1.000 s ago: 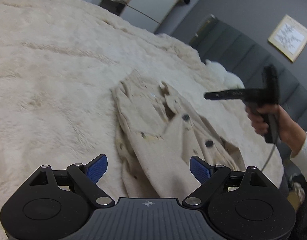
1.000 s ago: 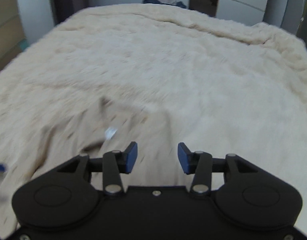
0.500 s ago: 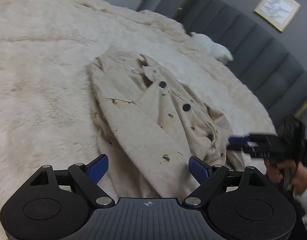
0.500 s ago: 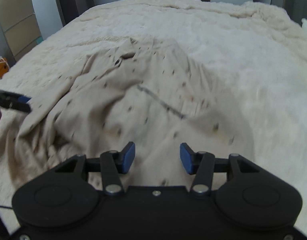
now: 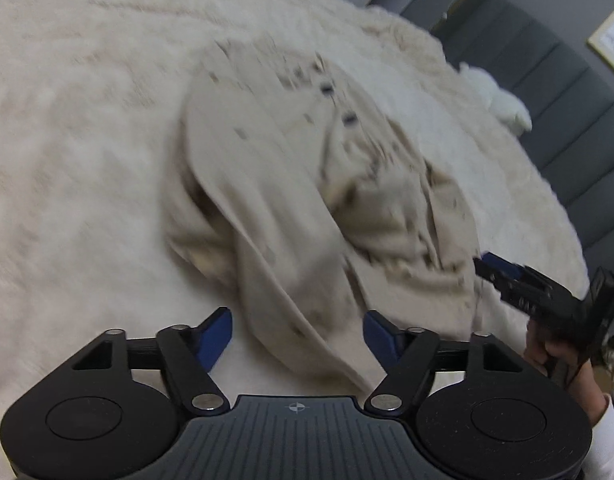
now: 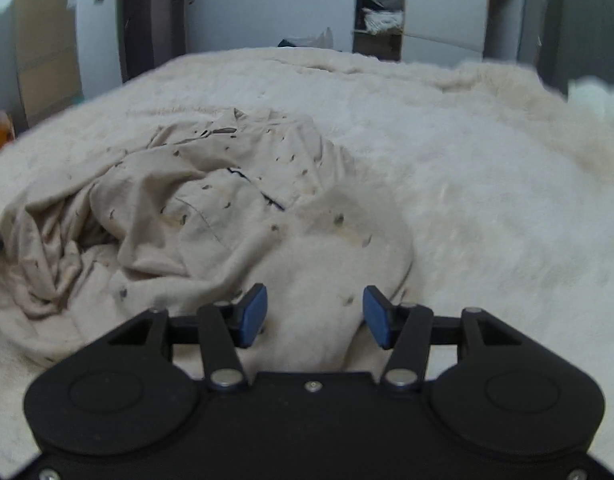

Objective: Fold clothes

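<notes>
A beige speckled shirt [image 5: 291,184] with dark buttons lies crumpled on a cream fluffy bedspread [image 5: 75,152]. My left gripper [image 5: 297,338] is open just above the shirt's near edge, with cloth running between its blue pads but not pinched. In the left wrist view the right gripper [image 5: 487,266] reaches the shirt's right side, held by a hand [image 5: 555,356]. Seen from the right wrist, the shirt [image 6: 211,216] is bunched in folds at the left. The right gripper [image 6: 313,316] stands open over the shirt's rounded near edge.
A grey padded headboard [image 5: 555,92] and a white plush toy [image 5: 499,96] sit at the far right. A framed picture [image 5: 611,44] hangs above. Beyond the bed stand a cabinet with open shelves [image 6: 381,12], a dark door [image 6: 151,16] and a cardboard box [image 6: 47,52].
Both grippers have dropped closer to the shirt. The right gripper swung from mid-air over the bed down to the shirt's right edge. The left view is now blurred from motion.
</notes>
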Available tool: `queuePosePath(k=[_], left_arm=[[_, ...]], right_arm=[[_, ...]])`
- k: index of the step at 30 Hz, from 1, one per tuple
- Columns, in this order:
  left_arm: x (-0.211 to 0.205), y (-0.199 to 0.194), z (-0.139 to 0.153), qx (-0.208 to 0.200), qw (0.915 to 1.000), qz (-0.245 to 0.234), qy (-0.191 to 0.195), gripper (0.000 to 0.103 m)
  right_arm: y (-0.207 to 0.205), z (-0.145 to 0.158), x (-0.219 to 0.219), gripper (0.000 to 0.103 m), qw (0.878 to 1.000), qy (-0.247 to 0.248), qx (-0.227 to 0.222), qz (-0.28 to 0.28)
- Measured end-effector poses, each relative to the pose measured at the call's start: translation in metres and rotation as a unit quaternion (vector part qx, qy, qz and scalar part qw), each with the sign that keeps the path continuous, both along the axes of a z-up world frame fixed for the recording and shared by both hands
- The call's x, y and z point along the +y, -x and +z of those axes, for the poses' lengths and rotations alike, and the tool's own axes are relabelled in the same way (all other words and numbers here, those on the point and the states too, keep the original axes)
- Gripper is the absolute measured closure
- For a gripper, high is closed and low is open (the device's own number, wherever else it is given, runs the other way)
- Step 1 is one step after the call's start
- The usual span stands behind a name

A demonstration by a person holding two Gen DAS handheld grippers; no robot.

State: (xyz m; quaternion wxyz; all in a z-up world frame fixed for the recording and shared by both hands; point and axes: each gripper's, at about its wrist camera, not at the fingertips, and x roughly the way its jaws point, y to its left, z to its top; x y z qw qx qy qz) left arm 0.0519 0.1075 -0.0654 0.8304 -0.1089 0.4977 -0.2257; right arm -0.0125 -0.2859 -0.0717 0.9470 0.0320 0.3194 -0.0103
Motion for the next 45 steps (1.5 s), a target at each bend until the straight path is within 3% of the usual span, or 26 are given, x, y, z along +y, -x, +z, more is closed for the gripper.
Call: queuePosePath(k=[1, 2, 3, 6, 9, 11, 14, 17, 19, 21, 22, 23, 24, 25, 27, 30, 32, 33, 34, 35, 39, 41, 43, 45], left_arm=[[-0.006, 0.0, -0.003, -0.001, 0.9999, -0.003, -0.014, 0.082], [-0.009, 0.0, -0.004, -0.002, 0.9997, -0.001, -0.025, 0.099], [-0.009, 0.001, -0.001, -0.015, 0.9987, 0.008, -0.047, 0.1], [0.009, 0.004, 0.022, -0.05, 0.9963, 0.036, -0.06, 0.1], [0.038, 0.003, 0.059, -0.095, 0.9863, 0.066, -0.117, 0.1], [0.059, -0.003, 0.081, -0.119, 0.9748, 0.088, -0.167, 0.1], [0.098, -0.02, 0.121, -0.155, 0.9413, 0.119, -0.276, 0.1], [0.12, -0.034, 0.137, -0.171, 0.9117, 0.134, -0.349, 0.1], [0.141, -0.054, 0.132, -0.165, 0.8802, 0.155, -0.417, 0.09], [0.158, -0.066, 0.12, -0.152, 0.8636, 0.176, -0.447, 0.081], [0.168, -0.07, 0.111, -0.137, 0.8611, 0.185, -0.453, 0.081], [0.174, -0.072, 0.106, -0.127, 0.8657, 0.19, -0.445, 0.081], [0.19, -0.07, 0.097, -0.102, 0.8882, 0.211, -0.396, 0.081], [0.201, -0.067, 0.092, -0.089, 0.8994, 0.227, -0.363, 0.08], [0.217, -0.058, 0.083, -0.071, 0.9113, 0.25, -0.319, 0.073], [0.229, -0.042, 0.065, -0.052, 0.9184, 0.254, -0.299, 0.06], [0.238, -0.029, 0.059, -0.044, 0.9304, 0.251, -0.263, 0.055], [0.243, -0.021, 0.055, -0.038, 0.9425, 0.253, -0.215, 0.053], [0.247, -0.015, 0.053, -0.037, 0.9464, 0.254, -0.196, 0.049], [0.25, -0.009, 0.053, -0.037, 0.9487, 0.256, -0.182, 0.047], [0.255, -0.008, 0.022, -0.015, 0.9383, 0.304, -0.164, 0.045], [0.263, -0.01, 0.009, -0.011, 0.9335, 0.333, -0.133, 0.058], [0.269, -0.008, 0.017, -0.032, 0.9295, 0.348, -0.119, 0.099], [0.278, -0.008, 0.036, -0.055, 0.923, 0.36, -0.123, 0.1]], right_arm=[[0.001, 0.0, -0.002, 0.052, 1.0, -0.011, -0.004, 0.0], [0.002, -0.001, -0.004, 0.052, 1.0, -0.022, -0.008, -0.001], [0.003, -0.001, -0.006, 0.052, 0.999, -0.034, -0.012, -0.001], [0.004, -0.003, -0.013, 0.052, 0.998, -0.053, -0.015, -0.002], [0.006, -0.001, -0.017, 0.052, 0.998, -0.065, -0.027, 0.001], [0.005, -0.001, -0.017, 0.052, 0.997, -0.066, -0.028, 0.007], [0.004, -0.002, -0.013, 0.052, 0.998, -0.06, -0.029, 0.017], [0.003, -0.002, -0.007, 0.052, 0.998, -0.05, -0.031, 0.025], [0.003, -0.003, -0.006, 0.052, 0.998, -0.047, -0.03, 0.028], [0.002, -0.003, -0.005, 0.052, 0.998, -0.046, -0.031, 0.027], [0.002, -0.003, -0.005, 0.052, 0.998, -0.046, -0.03, 0.026], [0.001, -0.003, -0.005, 0.052, 0.998, -0.047, -0.029, 0.024], [0.001, -0.004, -0.006, 0.052, 0.998, -0.047, -0.029, 0.023], [0.001, -0.004, -0.006, 0.052, 0.998, -0.047, -0.029, 0.022], [0.0, -0.004, -0.007, 0.052, 0.998, -0.048, -0.028, 0.02], [-0.002, -0.005, -0.007, 0.052, 0.998, -0.047, -0.024, 0.02], [-0.003, -0.006, -0.006, 0.052, 0.999, -0.045, -0.023, 0.021], [-0.002, -0.007, -0.005, 0.052, 0.999, -0.041, -0.022, 0.021], [-0.003, -0.007, -0.004, 0.052, 0.999, -0.039, -0.021, 0.021], [-0.004, -0.008, -0.004, 0.052, 0.999, -0.038, -0.021, 0.022], [-0.005, -0.01, -0.004, 0.052, 0.999, -0.034, -0.016, 0.017], [-0.006, -0.01, -0.004, 0.052, 0.999, -0.032, -0.014, 0.016], [-0.007, -0.011, -0.003, 0.052, 0.999, -0.03, -0.013, 0.014], [-0.007, -0.013, -0.004, 0.052, 0.999, -0.028, -0.011, 0.012]])
